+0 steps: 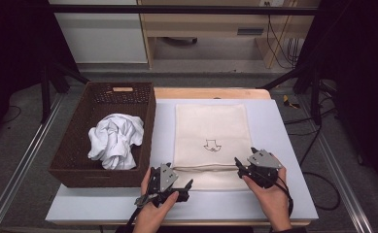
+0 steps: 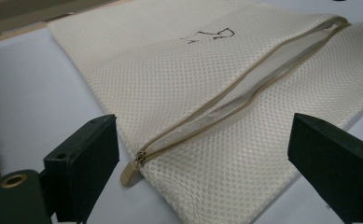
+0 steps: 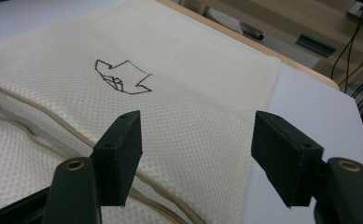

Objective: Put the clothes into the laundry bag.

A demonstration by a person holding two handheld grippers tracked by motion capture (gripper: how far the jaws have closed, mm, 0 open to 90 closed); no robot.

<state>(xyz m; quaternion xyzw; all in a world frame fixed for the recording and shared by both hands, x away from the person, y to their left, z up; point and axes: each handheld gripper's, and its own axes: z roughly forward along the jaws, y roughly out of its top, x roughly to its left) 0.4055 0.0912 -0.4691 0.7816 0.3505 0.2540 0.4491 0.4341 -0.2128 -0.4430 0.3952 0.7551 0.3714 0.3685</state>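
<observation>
Both grippers hover over the near edge of a cream mesh bag.

Left gripper [image 1: 177, 187] and right gripper [image 1: 247, 167], low in the frame, have jaws spread, pinching nothing. Mesh bag [image 1: 211, 138] lies flat at centre, zipper [image 2: 235, 100] partly open; farther left, white cloth [image 1: 116, 141] fills a wicker basket [image 1: 72, 126].
</observation>
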